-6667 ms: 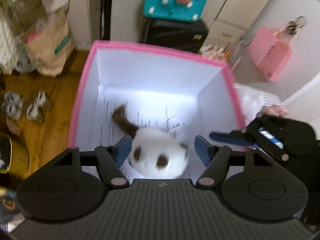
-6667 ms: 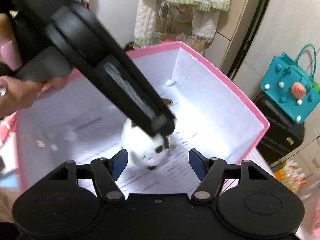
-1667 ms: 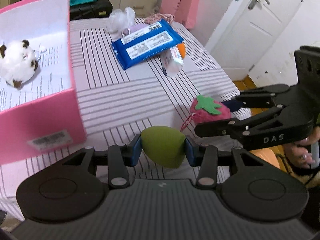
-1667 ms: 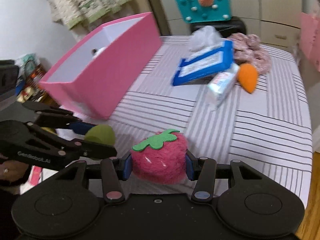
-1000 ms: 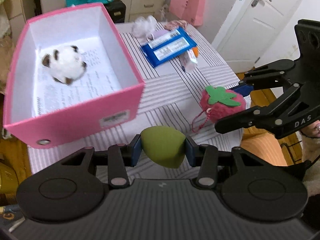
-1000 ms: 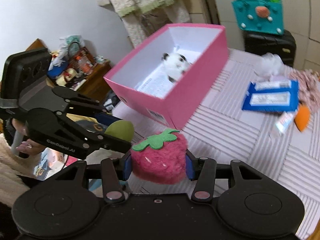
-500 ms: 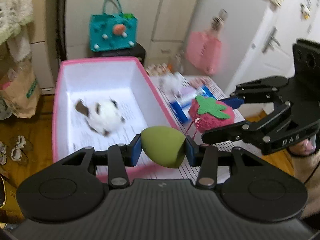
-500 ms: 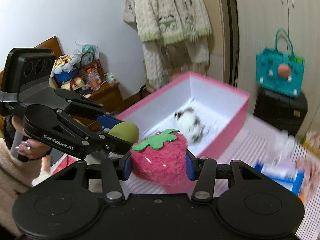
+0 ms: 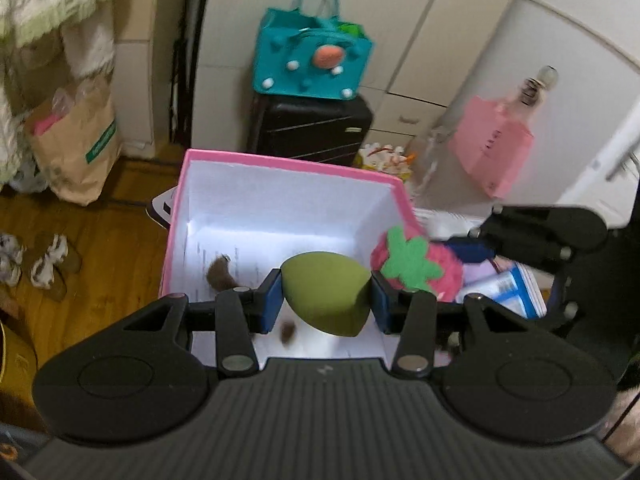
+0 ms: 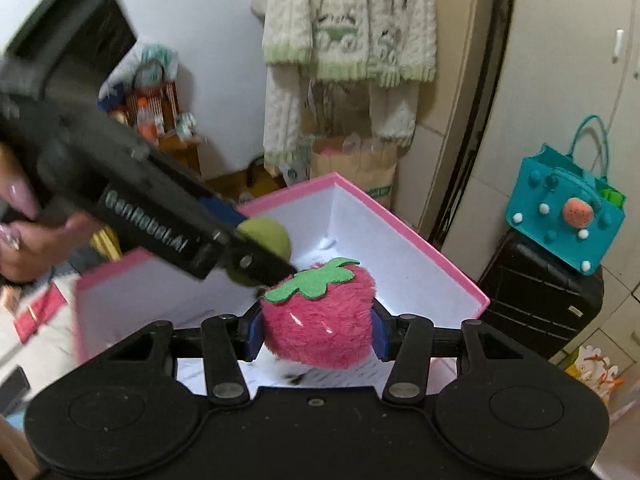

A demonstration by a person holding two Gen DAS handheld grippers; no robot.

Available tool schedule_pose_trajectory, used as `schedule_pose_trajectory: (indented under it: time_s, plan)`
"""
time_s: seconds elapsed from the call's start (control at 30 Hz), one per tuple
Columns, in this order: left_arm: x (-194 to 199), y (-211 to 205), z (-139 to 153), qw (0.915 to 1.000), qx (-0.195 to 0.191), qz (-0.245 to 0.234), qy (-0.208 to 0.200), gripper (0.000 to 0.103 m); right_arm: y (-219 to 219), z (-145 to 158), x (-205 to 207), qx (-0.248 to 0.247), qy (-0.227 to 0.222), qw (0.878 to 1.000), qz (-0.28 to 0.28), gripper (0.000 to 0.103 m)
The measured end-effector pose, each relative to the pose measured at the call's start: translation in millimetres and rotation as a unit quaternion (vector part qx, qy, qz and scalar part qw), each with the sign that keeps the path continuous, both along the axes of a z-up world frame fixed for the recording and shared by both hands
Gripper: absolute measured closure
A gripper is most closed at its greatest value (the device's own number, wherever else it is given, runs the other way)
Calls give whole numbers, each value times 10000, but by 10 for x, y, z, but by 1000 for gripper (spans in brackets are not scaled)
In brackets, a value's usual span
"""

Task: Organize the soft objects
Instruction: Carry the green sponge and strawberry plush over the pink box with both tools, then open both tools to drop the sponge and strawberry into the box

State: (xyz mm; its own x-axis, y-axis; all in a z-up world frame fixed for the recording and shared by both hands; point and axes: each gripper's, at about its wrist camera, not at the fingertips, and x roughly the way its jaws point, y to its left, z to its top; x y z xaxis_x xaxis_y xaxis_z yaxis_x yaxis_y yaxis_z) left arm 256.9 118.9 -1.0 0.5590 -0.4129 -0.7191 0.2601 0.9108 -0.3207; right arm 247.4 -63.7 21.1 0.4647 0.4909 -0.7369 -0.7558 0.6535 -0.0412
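While both hang over the pink box, left gripper clamps green sponge — right gripper grips plush strawberry, seemingly centred

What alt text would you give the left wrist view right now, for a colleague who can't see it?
The left gripper clamps a green egg-shaped sponge above an open pink box with a white lining. Beside it, the right gripper holds a pink plush strawberry at the box's right wall. A white-and-brown plush toy lies inside, mostly hidden.

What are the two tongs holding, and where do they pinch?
Left tongs pinch the green sponge by its sides; right tongs pinch the fluffy strawberry by its sides.
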Motion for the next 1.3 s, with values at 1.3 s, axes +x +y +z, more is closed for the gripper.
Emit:
schedule_pose_trajectory:
  time_s: [1.3]
  plan:
    - [362, -122, -238, 9976, 612, -94, 296, 36, -96, -106, 179, -352, 98, 9975, -599, 27]
